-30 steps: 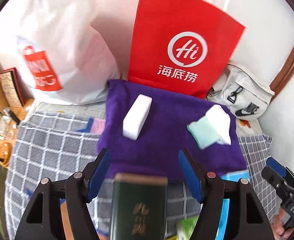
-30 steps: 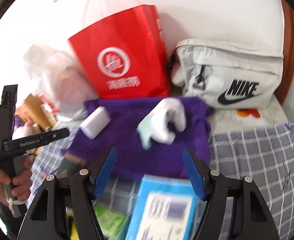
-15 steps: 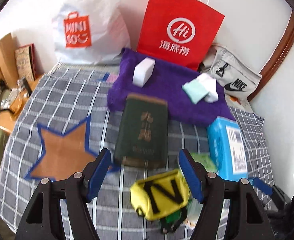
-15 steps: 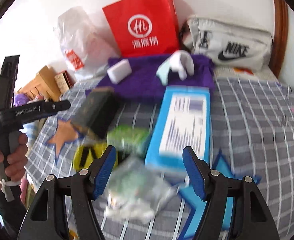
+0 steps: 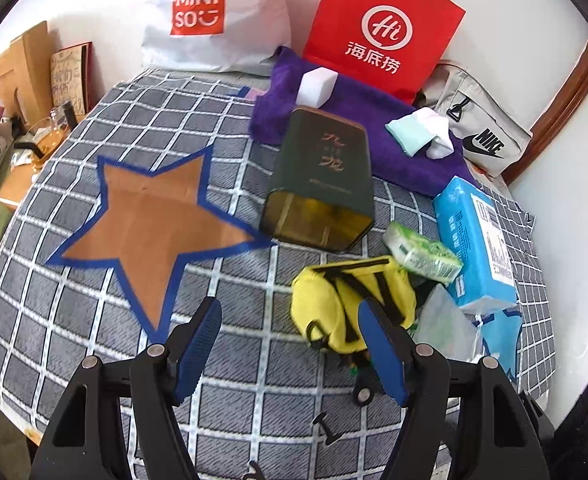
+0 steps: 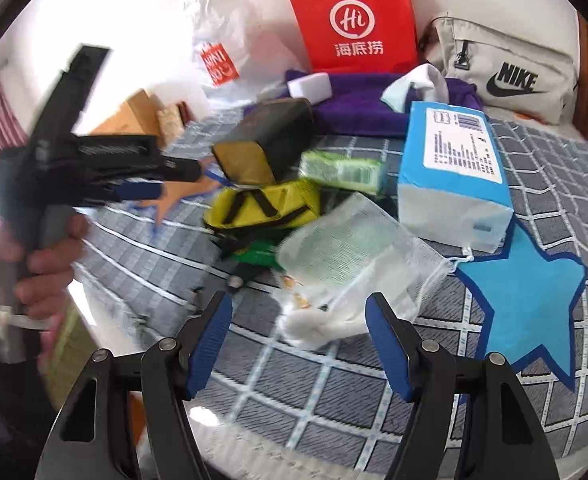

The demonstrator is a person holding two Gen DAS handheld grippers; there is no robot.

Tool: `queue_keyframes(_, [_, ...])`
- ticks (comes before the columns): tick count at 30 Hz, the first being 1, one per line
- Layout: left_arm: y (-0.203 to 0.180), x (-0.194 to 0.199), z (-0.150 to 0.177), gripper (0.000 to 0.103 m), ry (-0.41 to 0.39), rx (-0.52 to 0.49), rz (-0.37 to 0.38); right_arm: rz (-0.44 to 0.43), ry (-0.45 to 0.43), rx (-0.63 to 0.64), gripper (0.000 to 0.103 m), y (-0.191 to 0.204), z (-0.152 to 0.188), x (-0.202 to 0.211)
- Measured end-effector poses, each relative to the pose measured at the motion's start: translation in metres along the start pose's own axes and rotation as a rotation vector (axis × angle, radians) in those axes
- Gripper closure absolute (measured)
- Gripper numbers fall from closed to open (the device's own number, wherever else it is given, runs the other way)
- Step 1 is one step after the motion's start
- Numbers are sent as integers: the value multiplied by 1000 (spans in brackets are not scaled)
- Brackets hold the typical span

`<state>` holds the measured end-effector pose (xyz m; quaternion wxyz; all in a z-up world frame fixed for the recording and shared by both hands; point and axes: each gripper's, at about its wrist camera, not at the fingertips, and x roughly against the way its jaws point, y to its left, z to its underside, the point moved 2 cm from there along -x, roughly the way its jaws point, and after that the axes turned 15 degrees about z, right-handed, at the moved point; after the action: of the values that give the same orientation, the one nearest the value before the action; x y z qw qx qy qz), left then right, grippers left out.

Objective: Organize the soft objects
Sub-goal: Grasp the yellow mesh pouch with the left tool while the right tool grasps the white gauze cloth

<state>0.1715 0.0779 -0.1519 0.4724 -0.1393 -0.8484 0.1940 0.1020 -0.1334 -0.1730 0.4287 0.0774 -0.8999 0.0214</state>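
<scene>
On the checked bedspread (image 5: 94, 320) lies a heap: a yellow pouch (image 5: 353, 300), a green tissue pack (image 5: 421, 252), a blue tissue pack (image 5: 477, 240), a white mesh bag (image 6: 353, 248) and a dark green tin (image 5: 321, 176). Behind them a purple towel (image 5: 393, 156) carries a white sponge block (image 5: 317, 88) and mint-and-white socks (image 5: 421, 136). My left gripper (image 5: 290, 312) is open, its right finger at the near edge of the yellow pouch. My right gripper (image 6: 299, 304) is open over the near end of the mesh bag, pads apart from it.
An orange star patch (image 5: 154, 216) lies left of the heap and a blue star patch (image 6: 529, 292) right of it. A red paper bag (image 5: 381, 28), a white Miniso bag (image 5: 214, 12) and a grey Nike bag (image 5: 481, 140) stand along the wall. A hand (image 6: 42, 264) holds the left gripper.
Both grippers have drawn back from the purple towel and come lower. The tin, the pouch, the tissue packs and the mesh bag have come into view. Both stay open.
</scene>
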Motion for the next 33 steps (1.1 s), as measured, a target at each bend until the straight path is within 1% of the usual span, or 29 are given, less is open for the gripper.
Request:
queue_keyframes(1, [3,2,2,34,-4,6,2,33,-2,12,34,2,2,-6])
queue_keyframes(2, [6,3,4,34,-8,15,1,45,-2,16,34,3,4,-9])
queue_keyframes(4, [11,4,7,34,-13,31,5,42,5,25,34,7,8,-18])
queue_keyframes(6, [14,3,8,34,-11,41,11,53,6,34,37,9,12,-23])
queue_keyframes(7, [15,3,10,34,-10,45,13,63,-1,44,43,10,14,-25])
queue_keyframes(8, [15,2,11,34,-10,46,15,75,-5,56,52,12,16,-25])
queue_keyframes(10, [14,-1,13,34,-16,46,22,108,-18,93,61,14,21,-26])
queue_keyframes(11, [13,-2,13,34,-19,46,27,107,-26,102,68,14,22,-25])
queue_keyframes(13, [9,-9,13,34,-34,50,56,83,-47,112,72,14,24,-20])
queue_keyframes(14, [7,-13,13,34,-34,50,67,80,-59,111,77,13,24,-18])
queue_keyframes(16, [1,-22,13,34,-22,37,77,64,-101,105,77,10,25,-9])
queue_keyframes(19, [-4,-39,14,34,-7,34,33,36,-137,85,77,5,24,4])
queue_keyframes(20, [-4,-43,14,34,-5,40,35,29,-144,80,77,4,22,7])
queue_keyframes(21, [-4,-46,14,34,-7,46,36,17,-157,73,77,2,21,13])
queue_keyframes(23, [-3,-51,14,36,-41,63,20,-2,-177,61,77,-3,19,25])
queue_keyframes(25, [-3,-57,15,39,-42,58,12,7,-196,51,77,-11,18,33])
queue_keyframes(26, [-5,-58,16,45,-49,43,-2,19,-200,45,77,-15,18,36])
queue_keyframes(27, [-6,-58,16,53,-52,35,-8,40,-199,36,77,-21,16,36])
queue_keyframes(28, [-7,-59,17,56,-51,35,1,65,-195,23,77,-29,16,35])
queue_keyframes(29, [-6,-59,17,64,-50,43,25,79,-188,12,77,-35,16,33])
queue_keyframes(30, [-6,-59,17,67,-51,48,34,98,-172,-8,77,-43,17,28])
queue_keyframes(33, [-2,-56,19,70,-72,61,57,157,-109,-59,77,-60,21,10])
